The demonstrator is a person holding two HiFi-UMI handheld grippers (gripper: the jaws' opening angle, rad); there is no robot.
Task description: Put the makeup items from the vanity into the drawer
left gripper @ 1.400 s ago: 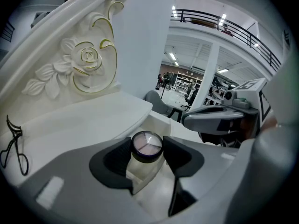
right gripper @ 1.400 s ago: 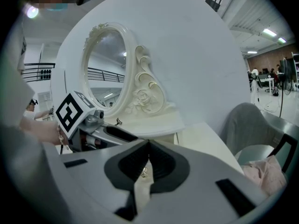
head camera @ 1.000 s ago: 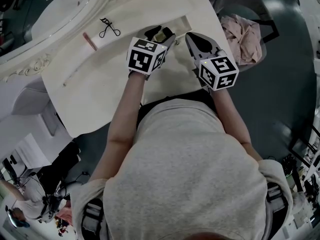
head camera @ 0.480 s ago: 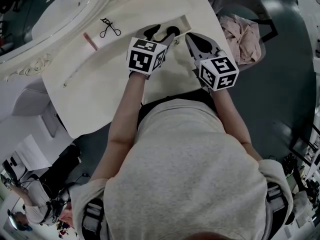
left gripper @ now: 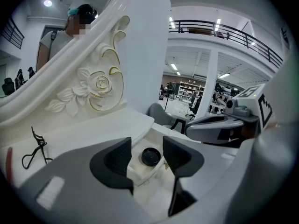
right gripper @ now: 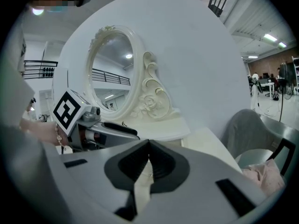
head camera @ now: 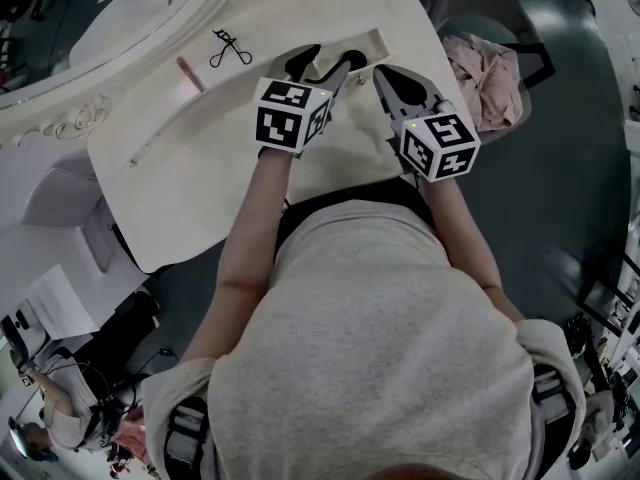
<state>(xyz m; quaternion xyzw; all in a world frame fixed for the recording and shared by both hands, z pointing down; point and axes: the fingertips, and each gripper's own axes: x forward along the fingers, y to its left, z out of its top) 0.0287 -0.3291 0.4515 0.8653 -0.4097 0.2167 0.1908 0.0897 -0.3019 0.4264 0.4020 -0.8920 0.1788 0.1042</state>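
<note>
Vanity (head camera: 200, 178) inspected from left to right. A pink stick (head camera: 190, 73) and an eyelash curler (head camera: 226, 48) lie on the top near the mirror frame, apart from each other and untouched. The left gripper (head camera: 322, 66) hangs over the open drawer (head camera: 372, 40) with its jaws wide and nothing between the pads. A small round black jar (left gripper: 151, 157) sits on the drawer floor below the gap, clear of both pads. The right gripper (right gripper: 148, 158), just beside the drawer's right end, has its jaws together at the tips and carries nothing. A pinkish cloth (head camera: 485, 73) lies on the chair beyond the vanity's right edge.
</note>
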